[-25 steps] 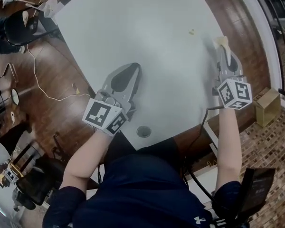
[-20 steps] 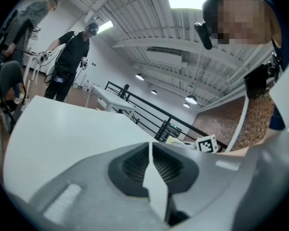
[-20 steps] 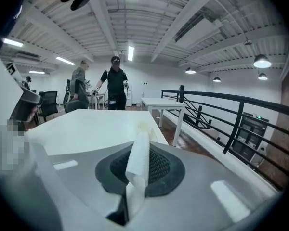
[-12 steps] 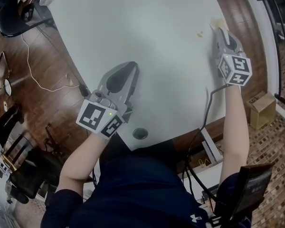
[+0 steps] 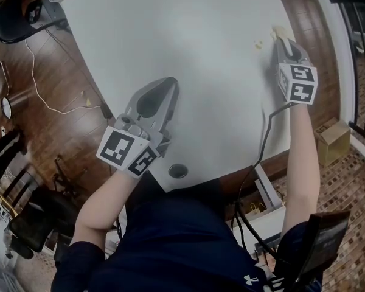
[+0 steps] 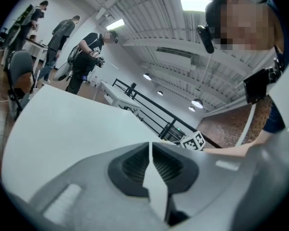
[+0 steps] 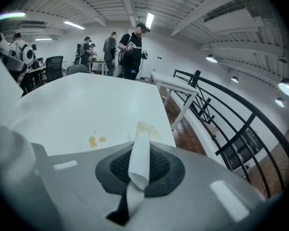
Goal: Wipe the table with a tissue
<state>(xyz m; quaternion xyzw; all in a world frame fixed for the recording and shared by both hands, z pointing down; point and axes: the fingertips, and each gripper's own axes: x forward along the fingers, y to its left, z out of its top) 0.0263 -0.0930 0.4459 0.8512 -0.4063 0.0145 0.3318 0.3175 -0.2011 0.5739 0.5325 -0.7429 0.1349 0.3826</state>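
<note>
The right gripper (image 5: 282,41) is at the far right edge of the table (image 5: 170,29). Its jaws are clamped on a rolled tissue (image 7: 139,155), whose yellowed end protrudes past the tips. Yellow spots (image 5: 256,43) lie just left of it. The left gripper (image 5: 168,84) is over the near left part of the table, jaws closed together with nothing between them.

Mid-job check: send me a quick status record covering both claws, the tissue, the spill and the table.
left claw: shut, tips together, low over the table, away from the spill
right claw: shut on the tissue, near the table's right edge
tissue: rolled white strip pinched between the jaws, front end yellowish
stain: small yellow spots just left of the tissue's tip, apart from it, not yet wiped
table: white top; the stain sits close to its right edge
</note>
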